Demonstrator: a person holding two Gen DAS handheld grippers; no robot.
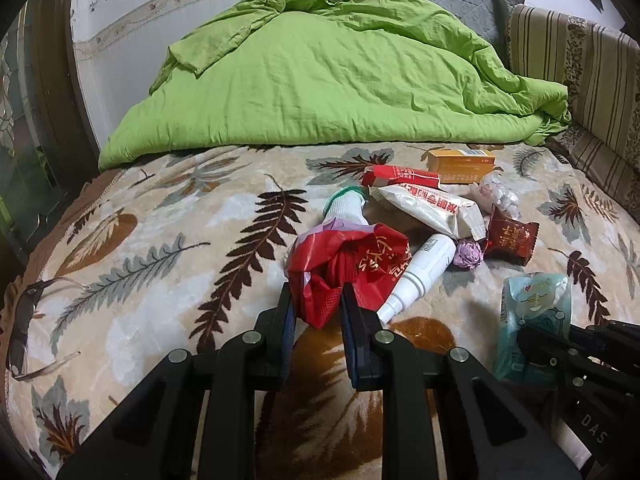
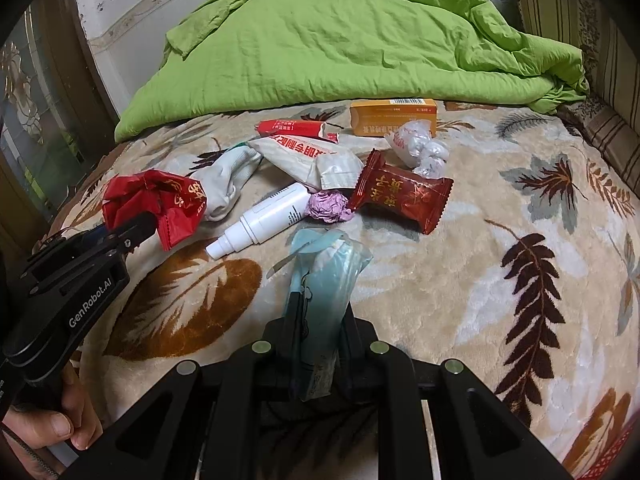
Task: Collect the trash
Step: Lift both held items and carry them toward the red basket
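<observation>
Left wrist view: left gripper [image 1: 318,308] jaws closed on crumpled red plastic bag [image 1: 348,264], mouth gaping up, likely held as the collecting sack; contents unclear. Right gripper [image 2: 320,320] jaws pinch a pale blue plastic wrapper [image 2: 324,276], lifted off the leaf-patterned bed blanket [image 2: 460,280]. Remaining trash lies clustered beyond: white spray bottle [image 2: 264,218], dark red snack packet [image 2: 400,196], orange carton [image 2: 394,116].

Bed blanket [image 2: 440,280]: beige, brown/grey leaf print. Far quilt [image 1: 320,80]: lime green. Far-right cushion [image 1: 580,60]: brown/cream stripes. Crumpled bag [image 1: 344,268]: red, gold lettering. Candy wrapper [image 2: 400,196]: dark red, gold print. Box [image 2: 392,116]: orange-yellow. Spray bottle [image 2: 264,220]: white. Paper ball [image 2: 328,206]: lilac. Near packet [image 2: 324,280]: pale teal. Sock [image 2: 232,184]: white, green cuff. Both hand-held grippers: black.
</observation>
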